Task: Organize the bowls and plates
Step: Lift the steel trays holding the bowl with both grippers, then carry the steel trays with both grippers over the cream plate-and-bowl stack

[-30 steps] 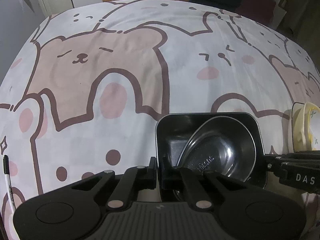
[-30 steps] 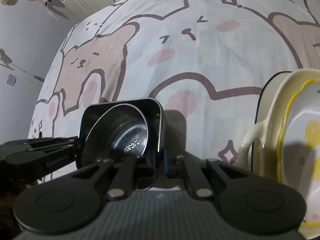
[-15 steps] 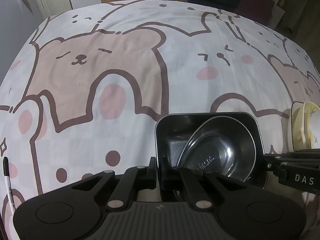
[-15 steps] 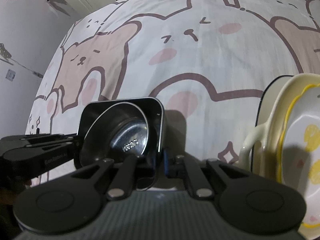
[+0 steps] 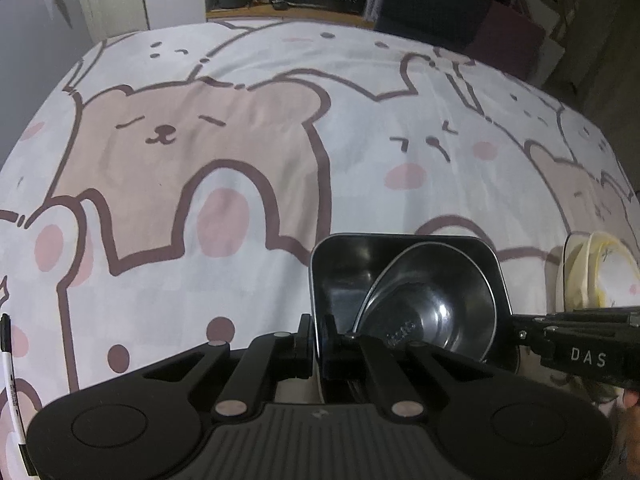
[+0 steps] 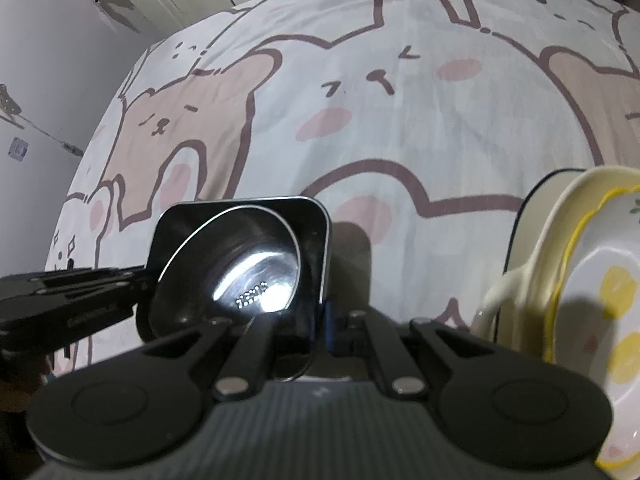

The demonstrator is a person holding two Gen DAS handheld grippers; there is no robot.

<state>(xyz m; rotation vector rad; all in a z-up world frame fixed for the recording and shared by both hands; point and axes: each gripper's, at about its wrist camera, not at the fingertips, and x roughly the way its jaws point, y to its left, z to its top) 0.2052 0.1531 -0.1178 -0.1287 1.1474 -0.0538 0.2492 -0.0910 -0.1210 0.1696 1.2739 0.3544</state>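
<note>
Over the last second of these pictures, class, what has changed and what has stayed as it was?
Very little. The right hand-held gripper has just closed a touch tighter on the rim of the black square dish. The left hand-held gripper stays clamped on the opposite rim, the steel bowl still leans inside, and the yellow-rimmed plates remain beside it on the bear-print cloth.

A dark square metal tray (image 5: 340, 276) with rounded corners sits low and right of centre in the left wrist view, lower left in the right wrist view. A round steel bowl (image 5: 436, 308) with stamped lettering on its floor leans tilted inside it. At the right edge of both views stand stacked cream dishes (image 6: 536, 264): a dark-rimmed handled one under a yellow-edged plate (image 6: 600, 292) printed with yellow shapes.
</note>
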